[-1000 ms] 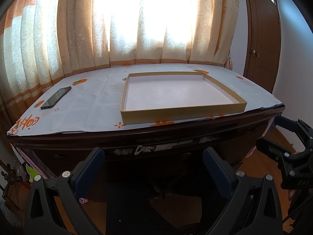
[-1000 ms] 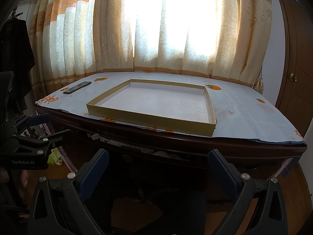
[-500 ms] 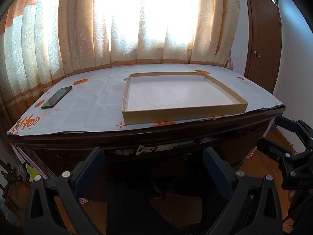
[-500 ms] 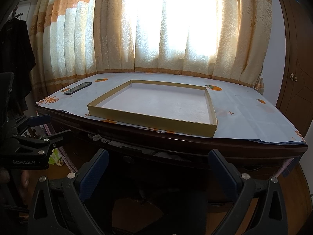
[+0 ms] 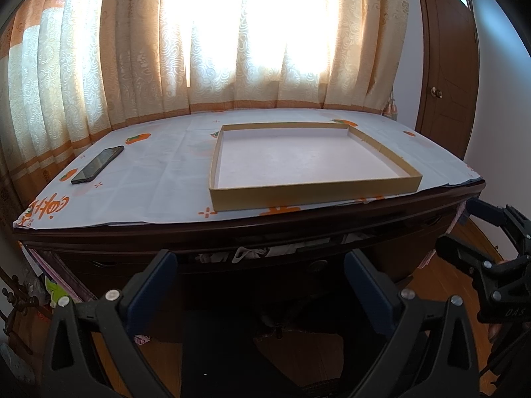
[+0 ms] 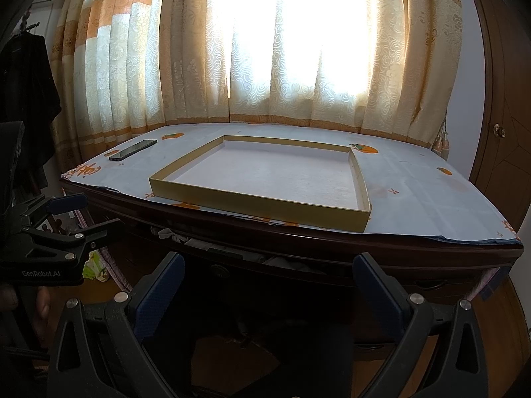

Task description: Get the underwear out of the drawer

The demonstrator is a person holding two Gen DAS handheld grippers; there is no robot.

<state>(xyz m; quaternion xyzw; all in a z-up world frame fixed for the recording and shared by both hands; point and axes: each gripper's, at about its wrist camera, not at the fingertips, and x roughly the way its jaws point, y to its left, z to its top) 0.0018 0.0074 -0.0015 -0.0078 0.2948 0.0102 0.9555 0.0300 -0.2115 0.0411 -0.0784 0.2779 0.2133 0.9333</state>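
A dark wooden desk has a drawer (image 5: 318, 265) under its front edge, open a crack, with pale underwear (image 5: 252, 252) bunched in the gap. The same drawer (image 6: 252, 265) and cloth (image 6: 172, 234) show in the right wrist view. My left gripper (image 5: 260, 282) is open and empty, low in front of the drawer. My right gripper (image 6: 267, 285) is open and empty, also in front of it. Each gripper shows in the other's view: the right one (image 5: 481, 232) at the far right, the left one (image 6: 76, 212) at the far left.
A shallow tan cardboard tray (image 5: 298, 195) lies on the desk's white cloth with orange prints (image 5: 159, 179). A black phone (image 5: 98, 164) lies at the left. Curtains hang behind. A wooden door (image 5: 448, 66) stands at the right. Dark clothes (image 6: 26, 99) hang at the left.
Both views have risen very slightly; the desk sits a touch lower in frame. Both grippers stay open and empty.
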